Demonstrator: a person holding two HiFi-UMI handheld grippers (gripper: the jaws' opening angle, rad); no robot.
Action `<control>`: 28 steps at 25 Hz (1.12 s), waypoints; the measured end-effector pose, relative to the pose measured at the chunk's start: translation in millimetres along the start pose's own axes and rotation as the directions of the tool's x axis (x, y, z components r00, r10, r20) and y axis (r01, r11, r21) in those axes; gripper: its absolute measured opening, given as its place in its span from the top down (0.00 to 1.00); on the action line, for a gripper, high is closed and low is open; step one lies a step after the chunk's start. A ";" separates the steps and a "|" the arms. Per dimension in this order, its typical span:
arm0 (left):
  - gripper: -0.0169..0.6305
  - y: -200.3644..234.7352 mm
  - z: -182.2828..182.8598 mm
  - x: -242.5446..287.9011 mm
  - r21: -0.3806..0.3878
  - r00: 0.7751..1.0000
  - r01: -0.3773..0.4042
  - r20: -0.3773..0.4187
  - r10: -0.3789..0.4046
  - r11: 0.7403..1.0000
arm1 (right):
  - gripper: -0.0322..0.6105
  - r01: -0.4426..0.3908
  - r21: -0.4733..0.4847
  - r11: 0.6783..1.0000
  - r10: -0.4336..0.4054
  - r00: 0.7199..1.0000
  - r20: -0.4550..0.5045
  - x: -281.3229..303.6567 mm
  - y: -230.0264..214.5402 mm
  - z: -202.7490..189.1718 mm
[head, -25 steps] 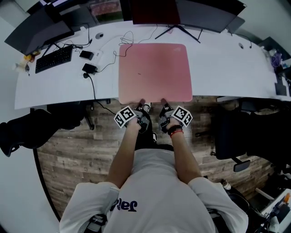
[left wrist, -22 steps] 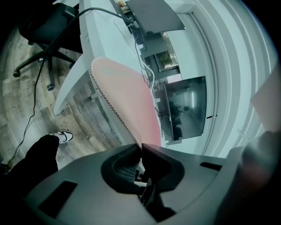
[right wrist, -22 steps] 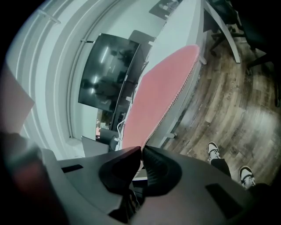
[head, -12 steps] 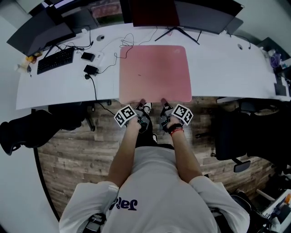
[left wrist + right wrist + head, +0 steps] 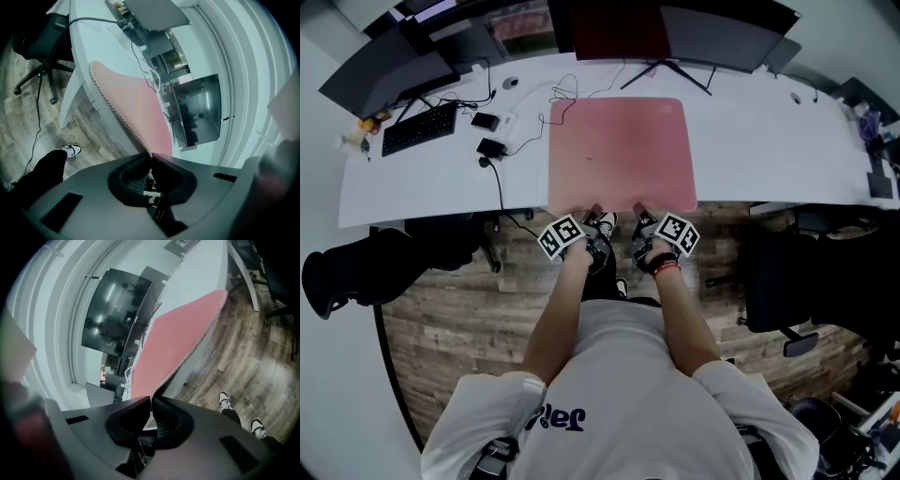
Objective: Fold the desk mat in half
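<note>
A pink desk mat [image 5: 619, 155] lies flat on the white desk [image 5: 422, 183], its near edge at the desk's front edge. My left gripper [image 5: 594, 212] is shut on that near edge, left of the middle. My right gripper [image 5: 639, 211] is shut on the same edge a little to the right. In the left gripper view the mat [image 5: 136, 101] runs away from the closed jaws, its stitched border [image 5: 112, 103] entering between them. In the right gripper view the mat [image 5: 180, 341] likewise starts at the pinched jaws and its stitched edge [image 5: 201, 338] curves away.
A keyboard [image 5: 419, 128], small black boxes [image 5: 492, 148] and cables [image 5: 558, 98] sit left of the mat. Monitors [image 5: 675, 23] stand behind it. A black office chair [image 5: 797, 272] stands at the right on the wood floor, another dark chair [image 5: 375, 267] at the left.
The view has shifted slightly; both grippers stay at the mat's near edge and the mat lies as before.
</note>
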State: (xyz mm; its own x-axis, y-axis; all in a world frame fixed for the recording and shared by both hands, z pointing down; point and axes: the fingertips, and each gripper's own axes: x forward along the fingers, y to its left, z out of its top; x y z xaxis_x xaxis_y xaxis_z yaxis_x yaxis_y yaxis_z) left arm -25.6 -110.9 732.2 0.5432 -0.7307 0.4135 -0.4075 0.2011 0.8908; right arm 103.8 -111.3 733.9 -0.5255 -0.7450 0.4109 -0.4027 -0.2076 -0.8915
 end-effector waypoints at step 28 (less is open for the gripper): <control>0.92 -31.3 30.9 24.2 0.016 1.000 0.003 0.001 -0.003 1.000 | 0.90 -0.047 -0.011 0.999 0.047 0.999 0.019 23.3 30.5 31.5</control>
State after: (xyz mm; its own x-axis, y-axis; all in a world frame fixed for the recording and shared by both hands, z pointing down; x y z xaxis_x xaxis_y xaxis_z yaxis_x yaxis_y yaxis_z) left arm -22.4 -155.0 708.6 0.5436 -0.7319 0.4108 -0.4180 0.1883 0.8887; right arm 102.8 -155.0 710.2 -0.5295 -0.7660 0.3646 -0.3854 -0.1656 -0.9078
